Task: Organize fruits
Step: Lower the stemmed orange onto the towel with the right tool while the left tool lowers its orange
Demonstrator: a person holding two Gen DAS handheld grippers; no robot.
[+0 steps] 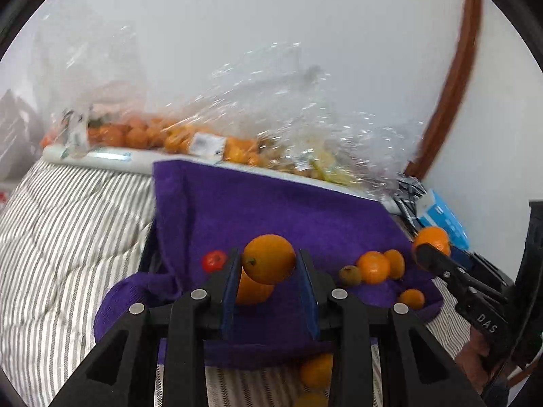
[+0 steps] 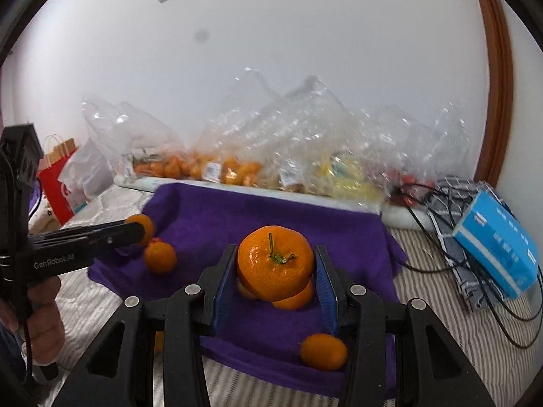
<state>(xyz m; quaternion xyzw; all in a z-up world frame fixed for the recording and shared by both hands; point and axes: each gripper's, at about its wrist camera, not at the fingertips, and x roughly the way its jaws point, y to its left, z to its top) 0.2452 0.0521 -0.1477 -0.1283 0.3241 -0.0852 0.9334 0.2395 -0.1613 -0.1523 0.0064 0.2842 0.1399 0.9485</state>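
Both tongs fill the bottom of their frames, each closed on fruit. At lower centre of the left wrist view, the left gripper (image 1: 268,266) pinches a smooth orange (image 1: 268,258) above the purple towel (image 1: 271,210), probably lifted clear so it can be sorted. Left of it sits a small red fruit (image 1: 213,260); to the right lie several loose oranges (image 1: 374,267), seemingly a group being formed. In the right wrist view, the right gripper (image 2: 275,264) clamps a stemmed mandarin (image 2: 275,263) at centre frame, held over other fruit on the towel. Along the wall across the upper middle, clear bags (image 2: 237,149) hold unsorted fruit.
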